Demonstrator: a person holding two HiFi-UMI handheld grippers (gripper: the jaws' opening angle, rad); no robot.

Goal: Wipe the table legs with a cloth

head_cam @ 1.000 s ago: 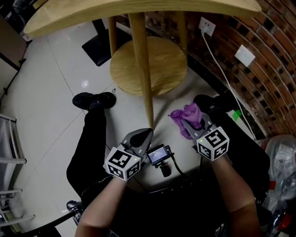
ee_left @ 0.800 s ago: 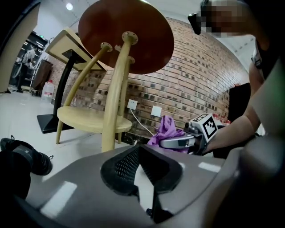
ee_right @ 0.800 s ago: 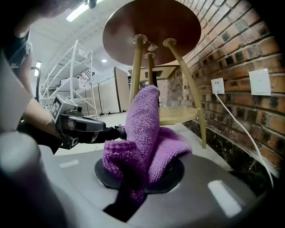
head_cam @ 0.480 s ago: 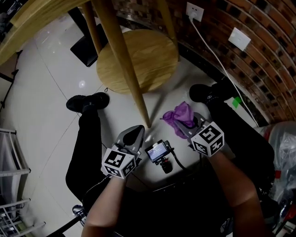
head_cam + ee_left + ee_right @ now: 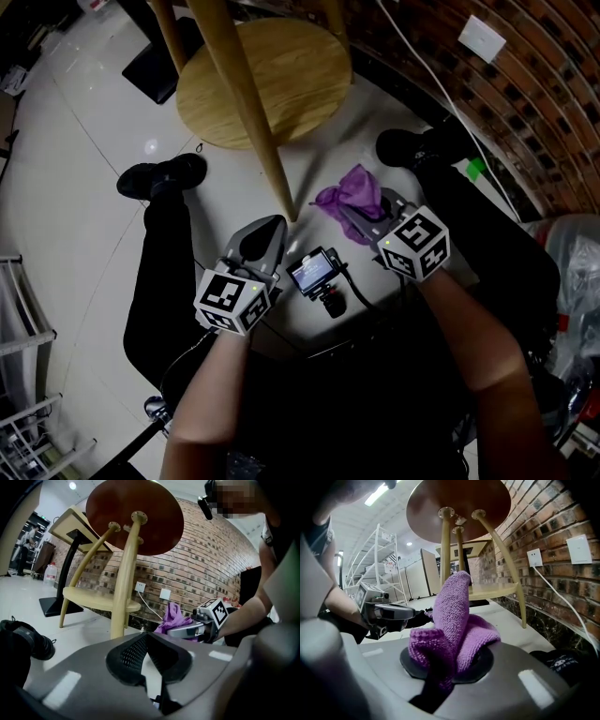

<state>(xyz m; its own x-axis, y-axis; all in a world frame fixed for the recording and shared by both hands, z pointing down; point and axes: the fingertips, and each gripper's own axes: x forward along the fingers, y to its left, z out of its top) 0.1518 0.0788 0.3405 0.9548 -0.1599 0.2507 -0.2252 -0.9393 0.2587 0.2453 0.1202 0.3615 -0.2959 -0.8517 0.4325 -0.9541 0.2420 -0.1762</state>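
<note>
Left gripper (image 5: 266, 234): your fingers are drawn together. In the left gripper view only a thin sliver of floor (image 5: 84, 141) shows between the pads, and nothing is held. It sits low, just left of the foot of the front table leg (image 5: 246, 103), near it but not touching.

Right gripper (image 5: 364, 217): your fingers are closed on the purple cloth (image 5: 347, 194). In the right gripper view the cloth is bunched between the pads. One fold stands upright above them and the rest spills to the right. The cloth is to the right of the leg's foot, near it and clear of the wood.

The leg slants up from the floor to the underside of the round top (image 5: 135, 513). Two more legs join the top behind it. A round wooden shelf (image 5: 267, 80) sits low between the legs, behind the front leg.

On the floor, just on your side of the leg's foot and between the two grippers, lies a small camera (image 5: 314, 274), screen up. One black shoe (image 5: 157, 176) is left of the leg. A brick wall (image 5: 553, 122) with a white cable (image 5: 433, 94) stands well to the leg's right.
</note>
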